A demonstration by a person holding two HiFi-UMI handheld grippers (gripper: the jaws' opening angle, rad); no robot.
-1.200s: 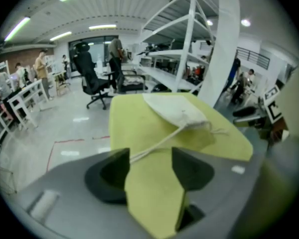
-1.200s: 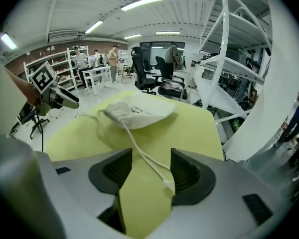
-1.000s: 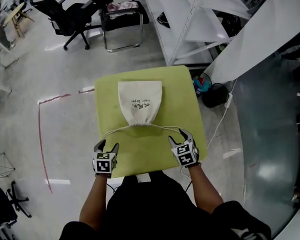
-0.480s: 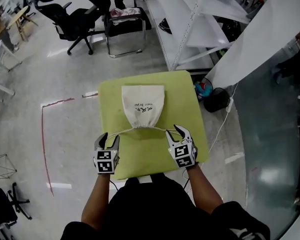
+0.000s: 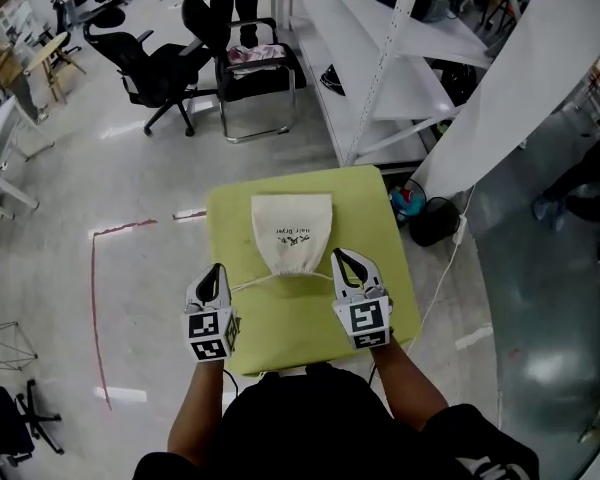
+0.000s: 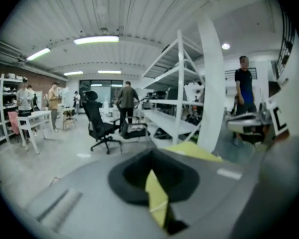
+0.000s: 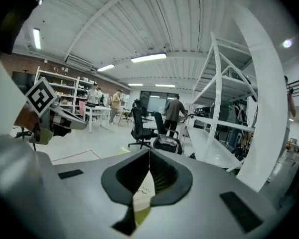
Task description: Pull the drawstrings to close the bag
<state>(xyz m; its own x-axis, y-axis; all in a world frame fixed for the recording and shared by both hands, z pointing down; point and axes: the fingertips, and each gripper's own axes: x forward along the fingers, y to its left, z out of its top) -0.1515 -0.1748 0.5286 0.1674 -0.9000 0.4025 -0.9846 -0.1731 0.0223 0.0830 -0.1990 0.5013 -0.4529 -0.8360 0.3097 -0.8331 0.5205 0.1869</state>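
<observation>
I am holding a hand-held gripper in each hand over the near edge of the green bench (image 5: 280, 320). The cream bag (image 5: 291, 230) is lying flat in the middle of it, with its gathered mouth pointing toward me. The left hand-held gripper (image 5: 215, 273) is sitting just off the bag's near left corner. Its jaws are pressing together, leaving only a thin slit, and a pale line is crossing that slit over the green surface. The left drawstring (image 5: 248, 284) is running straight from the bag's mouth into those jaws, so I am gripping it there. The right hand-held gripper (image 5: 352, 266) is sitting just off the near right corner. It is clenched too, with its tips touching. Through the gap below them the printed cloth of the bag and a strip of green are showing. The right drawstring (image 5: 320, 274) is stretching from the bag's mouth to this hand-held gripper, though the cord itself is not showing in the right gripper view. Beyond the bench a black office chair (image 5: 155, 63) and a white shelf rack (image 5: 380, 58) are standing on the pale floor.
</observation>
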